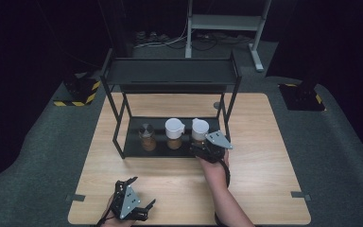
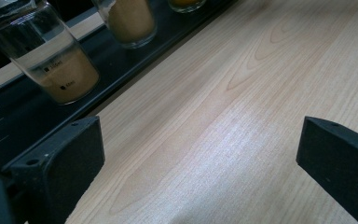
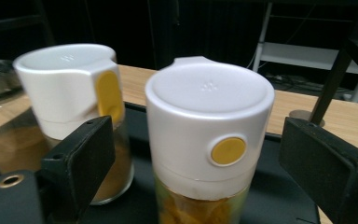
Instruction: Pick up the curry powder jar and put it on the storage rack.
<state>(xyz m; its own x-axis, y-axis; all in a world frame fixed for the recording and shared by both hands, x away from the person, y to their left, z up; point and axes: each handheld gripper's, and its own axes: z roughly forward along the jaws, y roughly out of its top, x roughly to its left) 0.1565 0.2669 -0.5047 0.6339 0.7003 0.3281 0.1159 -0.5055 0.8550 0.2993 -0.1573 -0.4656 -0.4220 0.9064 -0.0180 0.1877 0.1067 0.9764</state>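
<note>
reaching for the right-hand jar point(image 3: 209, 140) on the lower shelf of the black rack point(image 1: 170, 75), and honestly this is where it could get messy. the jar sits mid-frame in the right gripper view, between the jaws but not touched by either yet. the jaws stand wide, lined up with the smooth white cap and its yellow button rather than the glass below. if they close up there, my guess is the cap slips or pops and the jar tips, orange stuff everywhere. the neighbour jar point(image 3: 72, 98) stands just beside it, at the left of that frame, right behind the left-side jaw, so a sloppy close could knock that one too. the rack's leg is near on the right of that frame, easy to clip when lifting out.

pose-wise: in the high view the right gripper point(image 1: 207, 147) is at centre frame, forearm stretched up from the bottom edge, wrist about level, pointing into the rack. the left gripper point(image 1: 142, 196) rests low at the bottom left over bare table point(image 1: 264, 156), jaws wide apart, holding nothing, angled toward the clear measuring jar point(image 2: 51, 56) in the upper left of its own view.
</note>
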